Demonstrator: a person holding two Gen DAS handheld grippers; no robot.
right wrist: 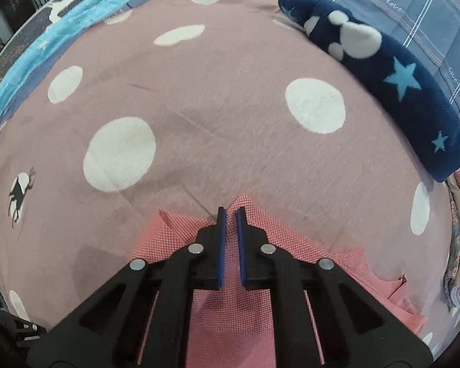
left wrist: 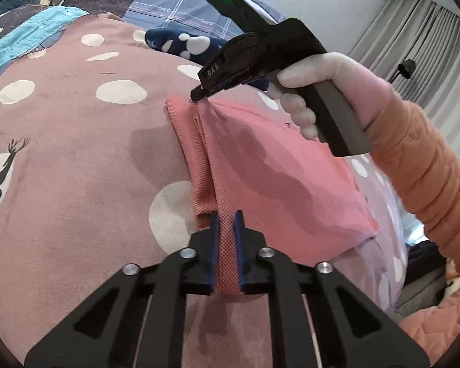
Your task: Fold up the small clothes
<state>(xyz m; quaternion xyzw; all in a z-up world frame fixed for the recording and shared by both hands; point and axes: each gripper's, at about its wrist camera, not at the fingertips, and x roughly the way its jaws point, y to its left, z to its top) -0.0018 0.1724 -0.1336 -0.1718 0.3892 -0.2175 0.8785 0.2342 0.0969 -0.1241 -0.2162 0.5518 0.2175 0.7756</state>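
Observation:
A coral-pink woven garment [left wrist: 260, 165] lies partly folded on the pink spotted bedspread [left wrist: 76, 153]. My left gripper [left wrist: 227, 224] is shut on its near edge; cloth fills the gap between the blue pads. My right gripper [left wrist: 196, 95], held by a white-gloved hand, pinches the garment's far corner and lifts a fold. In the right wrist view the right gripper [right wrist: 231, 214] has its pads nearly together over the pink garment [right wrist: 230, 322], with the corner of the cloth at the tips.
A folded navy fleece garment with white mouse shapes and blue stars [right wrist: 383, 70] lies at the far right of the bedspread [right wrist: 199, 122]. A blue plaid pillow [left wrist: 184, 3] lies behind it. Folded clothes are stacked at the right edge [right wrist: 457, 245].

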